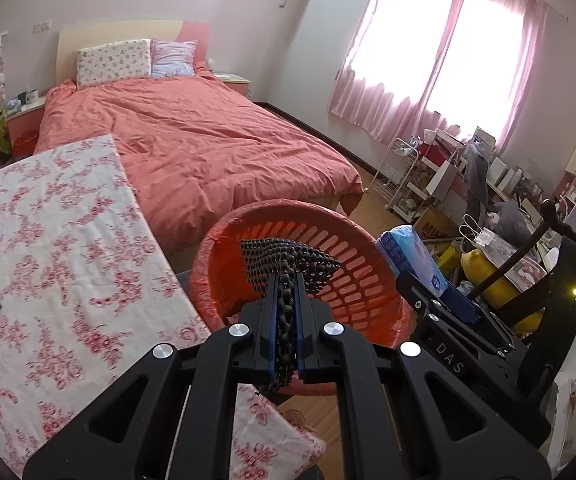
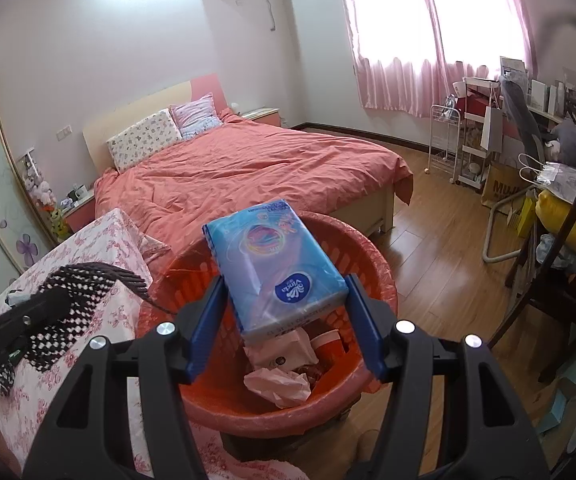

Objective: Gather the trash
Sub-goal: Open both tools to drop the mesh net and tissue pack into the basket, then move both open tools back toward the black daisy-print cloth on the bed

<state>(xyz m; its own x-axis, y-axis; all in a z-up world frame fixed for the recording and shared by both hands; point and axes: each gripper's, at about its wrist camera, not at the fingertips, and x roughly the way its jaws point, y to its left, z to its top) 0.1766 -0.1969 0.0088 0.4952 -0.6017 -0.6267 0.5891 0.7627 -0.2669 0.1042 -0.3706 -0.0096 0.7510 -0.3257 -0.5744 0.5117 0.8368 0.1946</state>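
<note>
Basket (image 2: 371, 264) floor mostly hidden under tissue pack (image 2: 276, 264), desk clutter (image 2: 559, 128) too small to tell — flowered table (image 1: 60, 240) cut off at left edge

Coral-covered bed (image 1: 192, 152), pink curtains (image 1: 439, 60)

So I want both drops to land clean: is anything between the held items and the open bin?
Nothing visible: the tissue pack and the black mesh cloth both hang over the open red bin, trash only at its bottom.

Both tongs (image 1: 286, 280) (image 2: 284, 300) are black, blue-padded fingers (image 2: 208, 320), silver screws (one stamped "DAS").
</note>
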